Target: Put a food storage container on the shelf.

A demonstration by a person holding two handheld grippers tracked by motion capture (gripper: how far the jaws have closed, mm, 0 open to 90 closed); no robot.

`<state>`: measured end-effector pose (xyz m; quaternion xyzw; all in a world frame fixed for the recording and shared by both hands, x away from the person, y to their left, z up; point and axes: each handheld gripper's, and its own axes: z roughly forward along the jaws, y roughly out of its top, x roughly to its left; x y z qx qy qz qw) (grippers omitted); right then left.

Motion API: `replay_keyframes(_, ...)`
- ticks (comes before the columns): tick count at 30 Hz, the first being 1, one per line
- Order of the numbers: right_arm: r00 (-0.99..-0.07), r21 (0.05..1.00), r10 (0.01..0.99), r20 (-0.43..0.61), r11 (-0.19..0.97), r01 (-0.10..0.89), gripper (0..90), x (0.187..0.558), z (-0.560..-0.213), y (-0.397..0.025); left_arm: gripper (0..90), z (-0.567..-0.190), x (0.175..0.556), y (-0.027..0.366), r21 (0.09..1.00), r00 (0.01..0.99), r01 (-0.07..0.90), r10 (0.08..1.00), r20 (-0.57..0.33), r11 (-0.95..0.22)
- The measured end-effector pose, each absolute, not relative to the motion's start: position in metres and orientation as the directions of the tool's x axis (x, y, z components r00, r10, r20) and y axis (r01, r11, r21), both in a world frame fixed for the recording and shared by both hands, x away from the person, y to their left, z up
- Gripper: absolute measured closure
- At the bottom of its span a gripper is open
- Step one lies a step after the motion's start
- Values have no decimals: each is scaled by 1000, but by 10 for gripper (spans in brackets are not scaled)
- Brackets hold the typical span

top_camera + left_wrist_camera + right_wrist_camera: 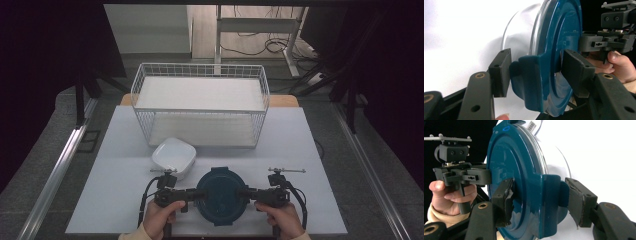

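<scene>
The round box with the blue lid (218, 196) sits at the front of the white table (115, 200), between the two hands. The left gripper (192, 195) has its jaws closed on the lid's side clip (531, 82), and the right gripper (243, 194) pinches the clip (550, 205) on the other side. So the grab looks done. What is left is likely to lift or open it. A small white dish (173, 156) sits just beside it, and the wire basket (200, 102) waits behind with nothing inside.
</scene>
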<state>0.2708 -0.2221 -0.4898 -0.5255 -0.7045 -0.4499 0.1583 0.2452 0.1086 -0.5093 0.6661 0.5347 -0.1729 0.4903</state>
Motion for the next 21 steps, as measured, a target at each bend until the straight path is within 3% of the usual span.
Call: replay_keyframes(21,-455,523,598,660,69,849,423,277,-469,-210,425,-487,251,119,523,411,851,554,-724,52)
